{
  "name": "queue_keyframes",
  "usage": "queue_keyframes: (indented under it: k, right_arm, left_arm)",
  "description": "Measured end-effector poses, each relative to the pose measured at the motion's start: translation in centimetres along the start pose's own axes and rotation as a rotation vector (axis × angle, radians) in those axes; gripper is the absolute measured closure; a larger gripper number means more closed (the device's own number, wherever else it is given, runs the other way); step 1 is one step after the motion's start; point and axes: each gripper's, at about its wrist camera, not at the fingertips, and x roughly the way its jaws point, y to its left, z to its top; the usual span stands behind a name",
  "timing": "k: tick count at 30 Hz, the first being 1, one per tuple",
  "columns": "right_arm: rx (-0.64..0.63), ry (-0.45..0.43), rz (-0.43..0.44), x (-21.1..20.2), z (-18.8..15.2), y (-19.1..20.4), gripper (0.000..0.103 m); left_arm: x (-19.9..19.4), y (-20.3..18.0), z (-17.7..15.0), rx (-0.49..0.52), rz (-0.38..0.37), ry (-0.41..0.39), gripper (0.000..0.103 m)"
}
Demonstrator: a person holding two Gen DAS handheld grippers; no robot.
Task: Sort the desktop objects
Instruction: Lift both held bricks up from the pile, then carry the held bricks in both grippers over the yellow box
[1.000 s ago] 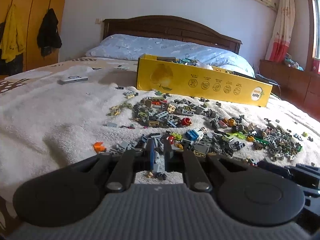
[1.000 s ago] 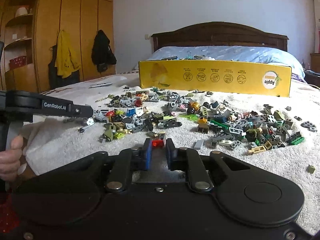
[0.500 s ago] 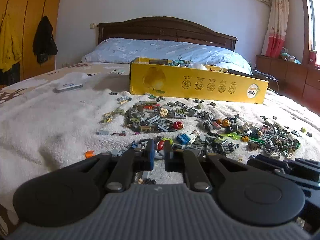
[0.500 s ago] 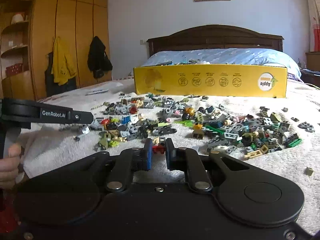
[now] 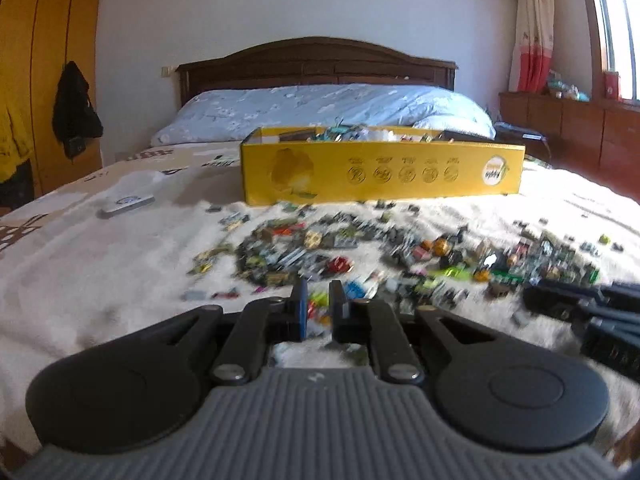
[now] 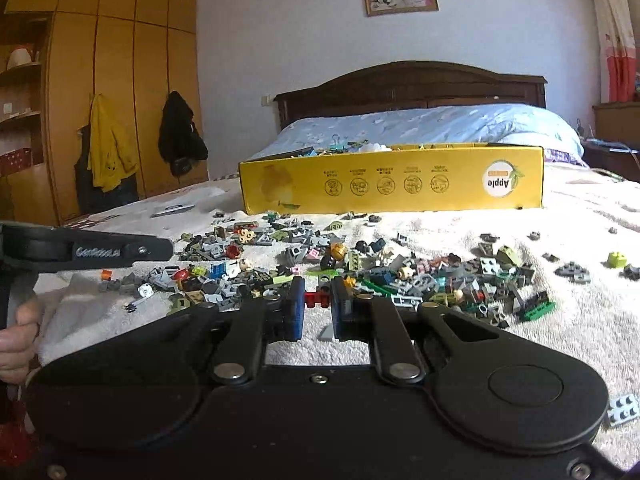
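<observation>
Several small toy bricks [image 5: 360,248] lie scattered over a white blanket, in front of a long yellow cardboard box [image 5: 380,176] that holds more pieces. My left gripper [image 5: 318,306] hovers at the pile's near edge. Its jaws are opening, with a narrow gap and nothing gripped between them. In the right wrist view, my right gripper [image 6: 317,300] is shut on a small red brick [image 6: 316,299], just above the near side of the pile [image 6: 360,264]. The yellow box [image 6: 392,184] stands behind. The left gripper [image 6: 120,250] shows at the left, held by a hand [image 6: 16,340].
A flat grey device [image 5: 127,203] lies on the blanket left of the box. A blue duvet [image 5: 320,108] and a dark headboard are behind it. A lime brick [image 6: 617,259] and a grey plate [image 6: 622,408] lie apart at the right. A wardrobe with hung jackets [image 6: 108,148] stands left.
The right gripper closed on the red brick and lifted it slightly. The left gripper rose a little, rolled level, and its jaws parted from nearly shut.
</observation>
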Motion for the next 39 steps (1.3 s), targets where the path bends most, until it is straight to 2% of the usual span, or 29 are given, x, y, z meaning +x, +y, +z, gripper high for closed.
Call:
queue_keyframes:
  k: [5, 12, 15, 19, 25, 33, 39]
  right_arm:
    - [0.016, 0.026, 0.016, -0.2, -0.8, 0.3, 0.090]
    - [0.011, 0.038, 0.034, -0.6, -1.4, 1.0, 0.090]
    - [0.015, 0.038, 0.033, -0.7, -1.4, 0.9, 0.090]
    - [0.013, 0.039, 0.028, -0.9, -1.5, 0.9, 0.090]
    - [0.031, 0.037, 0.026, -1.0, -1.4, 0.6, 0.090]
    - [0.025, 0.024, 0.023, -1.0, -0.9, 0.4, 0.090]
    - [0.022, 0.022, 0.019, -0.7, 0.4, -0.2, 0.090]
  left_arm:
    - [-0.7, 1.3, -1.7, -0.027, 0.029, 0.065, 0.079]
    - [0.3, 1.7, -2.8, -0.041, 0.033, 0.101, 0.078]
    - [1.1, 1.2, -2.8, -0.022, 0.044, 0.109, 0.090]
    - [1.1, 0.9, -2.8, -0.016, 0.048, 0.100, 0.095]
    - [0.1, 1.0, -2.1, -0.045, 0.032, 0.083, 0.095]
    - [-0.8, -0.2, 0.1, -0.016, -0.023, -0.004, 0.095]
    - [0.3, -0.8, 1.7, -0.024, -0.077, -0.022, 0.095]
